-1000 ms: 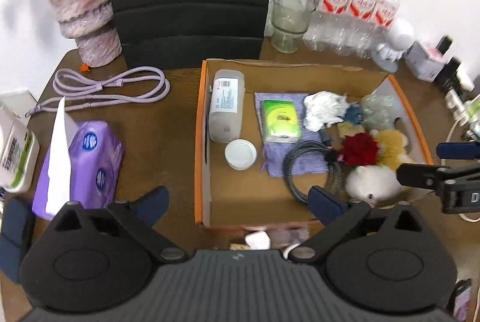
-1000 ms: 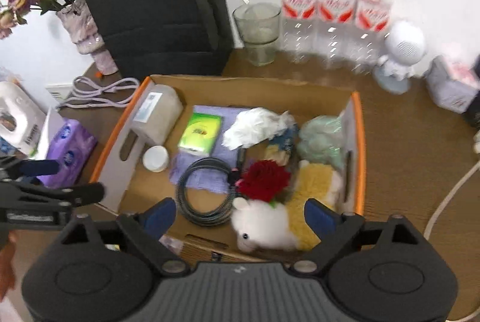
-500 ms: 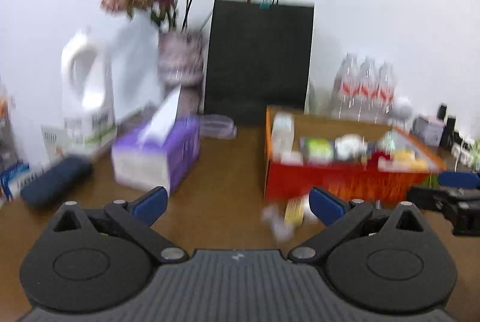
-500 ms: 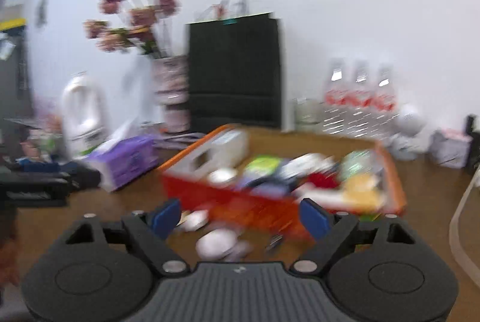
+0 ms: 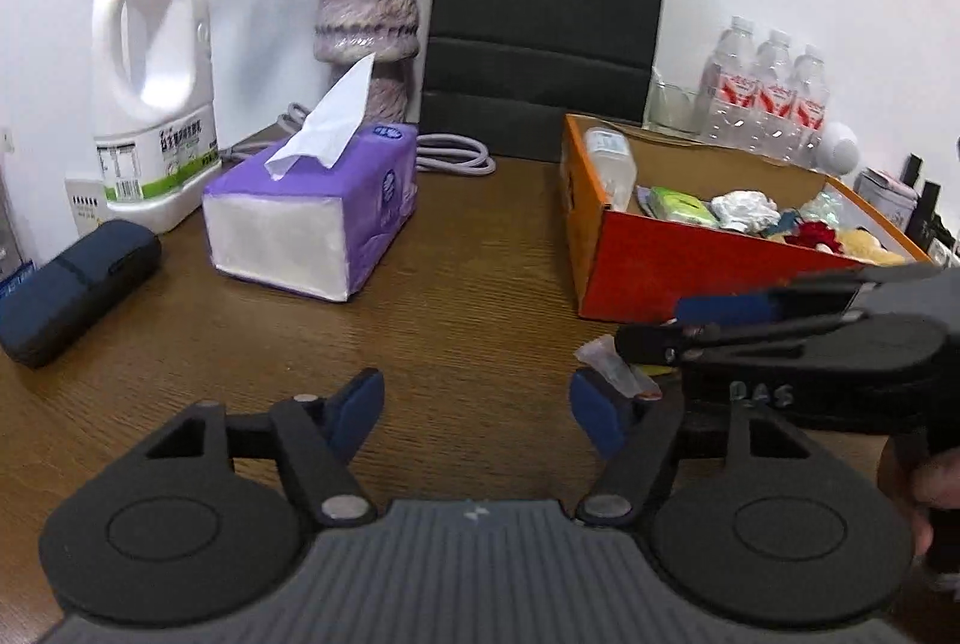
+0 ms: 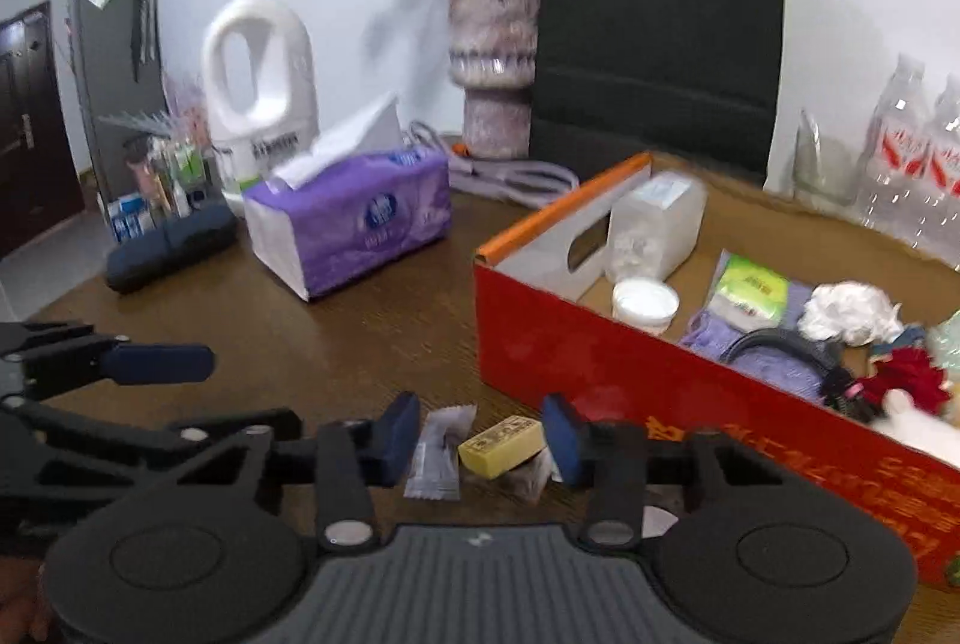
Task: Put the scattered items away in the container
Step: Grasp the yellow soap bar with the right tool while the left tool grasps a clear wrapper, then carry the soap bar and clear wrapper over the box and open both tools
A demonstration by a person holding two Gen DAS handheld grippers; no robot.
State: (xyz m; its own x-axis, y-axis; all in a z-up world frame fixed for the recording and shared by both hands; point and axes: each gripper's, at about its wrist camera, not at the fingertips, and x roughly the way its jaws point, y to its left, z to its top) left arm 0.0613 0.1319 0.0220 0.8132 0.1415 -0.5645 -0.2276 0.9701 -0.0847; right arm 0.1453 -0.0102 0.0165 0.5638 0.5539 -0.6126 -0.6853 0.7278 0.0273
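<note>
The orange-red cardboard box (image 5: 660,260) (image 6: 600,344) stands on the brown table and holds a white bottle (image 6: 654,224), a green pack, crumpled tissue, a coiled cable, a red flower and plush toys. In front of it lie a small yellow block (image 6: 501,443) and a clear wrapper (image 6: 435,455) (image 5: 612,365). My right gripper (image 6: 480,434) (image 5: 720,326) sits low over them, its jaws closing with both pieces between the pads and a thin gap still visible at the wrapper side. My left gripper (image 5: 477,404) (image 6: 150,362) hovers over bare wood to the left, jaws closing on nothing.
A purple tissue box (image 5: 312,218), a white jug (image 5: 156,104) and a dark case (image 5: 72,284) stand at the left. A vase (image 5: 366,8), black paper bag (image 5: 546,26), lilac cable (image 5: 456,155) and water bottles (image 5: 768,104) line the back wall.
Both grippers dropped from above the box to table level in front of it. Both sets of jaws narrowed, and the right one now straddles the yellow block and the wrapper.
</note>
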